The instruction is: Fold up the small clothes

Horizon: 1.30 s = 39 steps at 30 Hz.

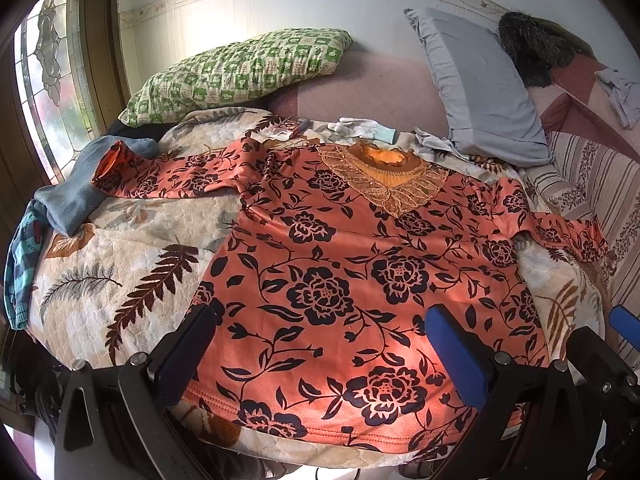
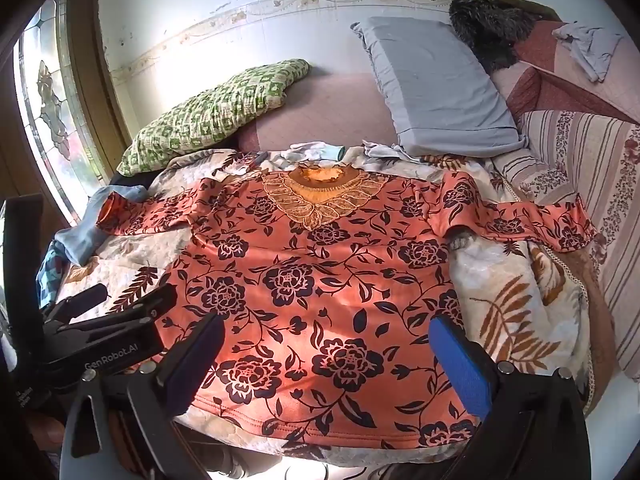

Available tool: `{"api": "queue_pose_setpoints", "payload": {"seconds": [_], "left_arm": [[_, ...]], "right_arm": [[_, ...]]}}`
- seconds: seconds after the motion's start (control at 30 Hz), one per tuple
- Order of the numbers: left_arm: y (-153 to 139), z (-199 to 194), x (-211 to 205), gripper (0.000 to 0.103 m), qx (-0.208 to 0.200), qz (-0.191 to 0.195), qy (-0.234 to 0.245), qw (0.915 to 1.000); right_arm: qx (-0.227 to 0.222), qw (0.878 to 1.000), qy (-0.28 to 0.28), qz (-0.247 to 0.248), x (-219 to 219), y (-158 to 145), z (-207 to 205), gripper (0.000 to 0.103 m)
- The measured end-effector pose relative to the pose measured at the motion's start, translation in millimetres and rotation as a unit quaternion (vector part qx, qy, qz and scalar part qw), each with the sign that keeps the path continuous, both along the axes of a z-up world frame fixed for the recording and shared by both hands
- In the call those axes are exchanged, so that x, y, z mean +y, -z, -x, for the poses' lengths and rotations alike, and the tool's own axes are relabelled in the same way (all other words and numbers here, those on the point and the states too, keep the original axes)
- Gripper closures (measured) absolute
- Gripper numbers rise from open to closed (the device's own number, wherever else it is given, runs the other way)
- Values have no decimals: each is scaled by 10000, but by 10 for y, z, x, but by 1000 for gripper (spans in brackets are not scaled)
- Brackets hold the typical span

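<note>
An orange top with black flowers (image 1: 344, 280) lies flat and face up on the leaf-print quilt (image 1: 120, 280), sleeves spread to both sides, lace collar (image 1: 384, 176) at the far end. It also shows in the right wrist view (image 2: 320, 280). My left gripper (image 1: 320, 344) is open and empty, hovering over the hem nearest me. My right gripper (image 2: 326, 354) is open and empty over the same hem, just right of the left one. The left gripper's body (image 2: 104, 332) shows at the left of the right wrist view.
A green checked pillow (image 1: 240, 68) and a grey pillow (image 1: 480, 84) lie at the far end of the bed. Blue clothes (image 1: 76, 196) sit by the left sleeve. White gloves (image 1: 360, 126) lie beyond the collar. A striped cover (image 2: 592, 184) rises at right. A window (image 1: 48, 92) is at left.
</note>
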<state>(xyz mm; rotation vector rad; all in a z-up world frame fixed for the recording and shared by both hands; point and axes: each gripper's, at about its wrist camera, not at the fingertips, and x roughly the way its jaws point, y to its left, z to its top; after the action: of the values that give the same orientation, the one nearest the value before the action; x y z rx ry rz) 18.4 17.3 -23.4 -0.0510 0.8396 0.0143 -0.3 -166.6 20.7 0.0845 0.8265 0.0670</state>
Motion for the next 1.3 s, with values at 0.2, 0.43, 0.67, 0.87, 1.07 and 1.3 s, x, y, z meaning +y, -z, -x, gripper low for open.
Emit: {"api": "queue_pose_setpoints", "payload": {"seconds": [0.2, 0.43, 0.67, 0.87, 1.07, 1.3], "left_arm": [[43, -55, -22, 0, 64, -53, -16, 10000], [71, -146, -28, 0, 119, -107, -55, 9999], [136, -230, -32, 0, 215, -163, -100, 9996], [199, -294, -58, 0, 320, -229, -104, 9992], [228, -353, -78, 0, 373, -281, -109, 9988], [256, -389, -96, 0, 419, -337, -111, 9985]], "right_arm": [[19, 10000, -14, -36, 6, 37, -74, 0], [32, 9999, -32, -100, -24, 66, -173, 0], [85, 9998, -28, -162, -59, 117, -279, 0], [195, 9996, 28, -216, -119, 215, -362, 0], [301, 9989, 71, -345, -176, 269, -435, 0], [333, 9978, 83, -559, -207, 313, -493, 0]]}}
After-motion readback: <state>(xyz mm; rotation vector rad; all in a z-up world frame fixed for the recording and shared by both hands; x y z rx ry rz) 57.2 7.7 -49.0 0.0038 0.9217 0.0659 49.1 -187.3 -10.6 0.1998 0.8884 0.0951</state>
